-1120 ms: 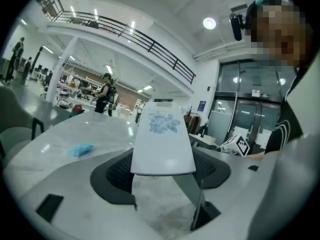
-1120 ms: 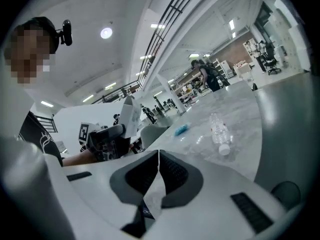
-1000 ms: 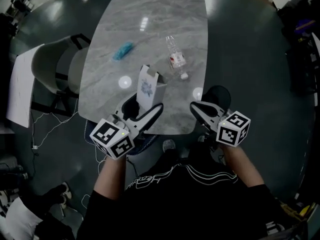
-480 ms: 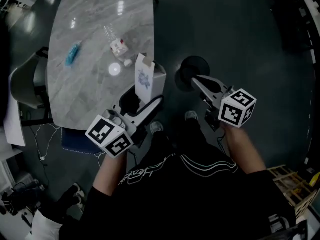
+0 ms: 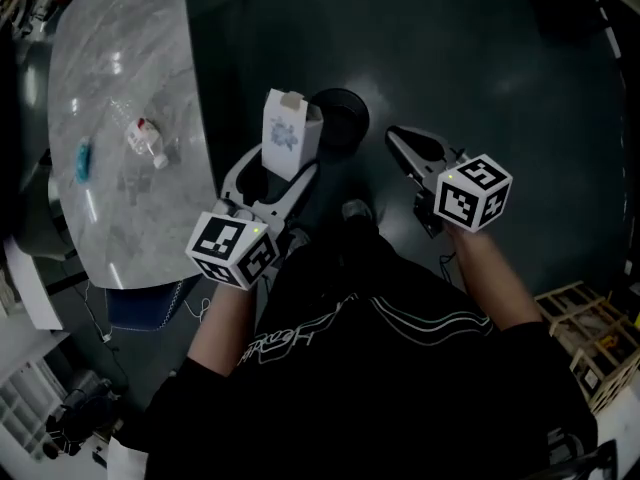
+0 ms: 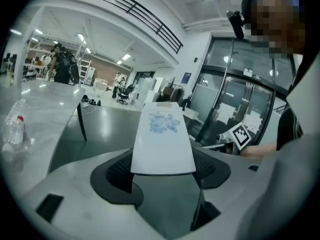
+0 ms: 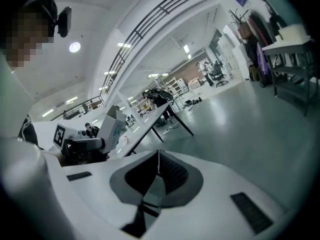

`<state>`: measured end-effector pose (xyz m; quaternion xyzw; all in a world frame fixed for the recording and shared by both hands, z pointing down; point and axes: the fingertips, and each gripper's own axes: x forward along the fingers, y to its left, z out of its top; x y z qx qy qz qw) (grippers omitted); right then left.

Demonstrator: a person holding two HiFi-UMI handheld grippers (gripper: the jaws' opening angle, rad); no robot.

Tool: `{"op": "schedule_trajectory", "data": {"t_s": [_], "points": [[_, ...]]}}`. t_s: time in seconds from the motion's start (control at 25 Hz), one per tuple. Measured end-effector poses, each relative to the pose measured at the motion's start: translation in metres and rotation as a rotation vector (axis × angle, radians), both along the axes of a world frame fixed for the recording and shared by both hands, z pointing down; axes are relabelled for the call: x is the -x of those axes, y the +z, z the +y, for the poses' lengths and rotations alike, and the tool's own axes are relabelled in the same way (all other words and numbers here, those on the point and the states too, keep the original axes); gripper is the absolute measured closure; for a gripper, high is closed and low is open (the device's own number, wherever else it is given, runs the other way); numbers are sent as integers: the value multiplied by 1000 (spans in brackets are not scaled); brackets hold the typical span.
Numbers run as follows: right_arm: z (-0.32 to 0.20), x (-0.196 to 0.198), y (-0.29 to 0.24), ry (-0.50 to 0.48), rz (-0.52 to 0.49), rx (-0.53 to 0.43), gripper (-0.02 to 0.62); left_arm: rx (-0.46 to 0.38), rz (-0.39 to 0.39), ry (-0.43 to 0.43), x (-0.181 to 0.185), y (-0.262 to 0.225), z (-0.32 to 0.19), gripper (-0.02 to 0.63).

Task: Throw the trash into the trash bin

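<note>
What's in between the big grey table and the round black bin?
In the head view, the white carton, clamped in the left gripper, hangs between the table and the bin.

Trash bin (image 5: 347,118) partly hidden behind carton (image 5: 287,136), table (image 5: 120,208) cut off at top edge, bottle (image 5: 146,140) label illegible

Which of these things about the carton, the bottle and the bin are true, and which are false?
1. The left gripper holds the white carton. True.
2. The right gripper holds the bottle. False: it is shut on nothing; the bottle lies on the table.
3. The carton is inside the trash bin. False: the left gripper holds it, outside the bin.
4. A blue wrapper lies on the table. True.
</note>
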<state>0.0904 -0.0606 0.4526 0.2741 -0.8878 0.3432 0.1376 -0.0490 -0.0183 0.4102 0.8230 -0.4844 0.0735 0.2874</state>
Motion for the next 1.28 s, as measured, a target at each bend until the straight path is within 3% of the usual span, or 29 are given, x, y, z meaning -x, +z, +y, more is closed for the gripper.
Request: {"op": "schedule_trajectory", "data": {"t_s": [0.16, 0.44, 0.6, 0.8, 1.0, 1.28], "points": [[-18, -44, 15, 4, 73, -54, 560, 83, -64, 35, -43, 45, -31, 282], [-29, -34, 69, 9, 87, 53, 560, 294, -105, 49, -41, 158, -60, 282], [-37, -33, 90, -3, 111, 118, 560, 417, -152, 131, -42, 224, -65, 282], [-54, -29, 121, 2, 140, 178, 560, 591, -196, 162, -39, 310, -65, 282], [-56, -12, 157, -24, 160, 255, 560, 788, -124, 191, -40, 383, -48, 282], [-45, 6, 197, -55, 174, 346, 560, 873, -109, 173, -36, 428, -59, 282]]}}
